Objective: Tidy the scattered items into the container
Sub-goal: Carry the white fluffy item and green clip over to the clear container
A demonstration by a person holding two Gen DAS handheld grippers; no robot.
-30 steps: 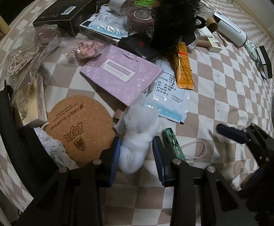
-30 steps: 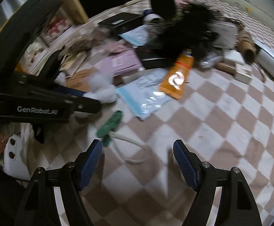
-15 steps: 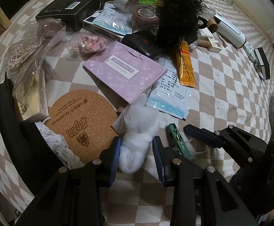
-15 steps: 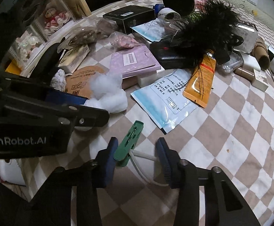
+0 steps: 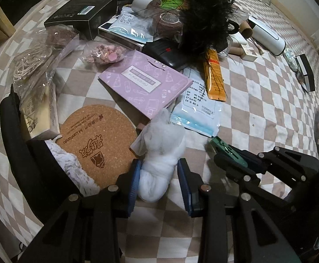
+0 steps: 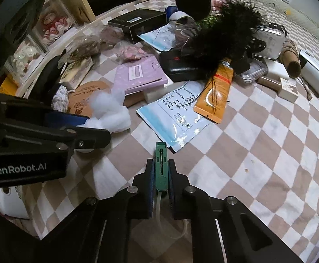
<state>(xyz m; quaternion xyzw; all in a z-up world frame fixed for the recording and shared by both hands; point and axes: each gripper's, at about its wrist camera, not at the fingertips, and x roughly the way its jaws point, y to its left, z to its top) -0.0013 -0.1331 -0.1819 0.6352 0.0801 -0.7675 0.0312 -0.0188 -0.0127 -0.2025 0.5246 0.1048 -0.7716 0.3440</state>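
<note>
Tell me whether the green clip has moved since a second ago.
Yes. The green clip has swung away from the blue-edged packet, toward the right gripper.

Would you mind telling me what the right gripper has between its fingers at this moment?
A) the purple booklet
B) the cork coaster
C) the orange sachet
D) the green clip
D: in the right wrist view the right gripper is shut on the green clip, its blue pads pressed against both sides of it, while the other three things lie untouched on the checkered cloth.
</note>
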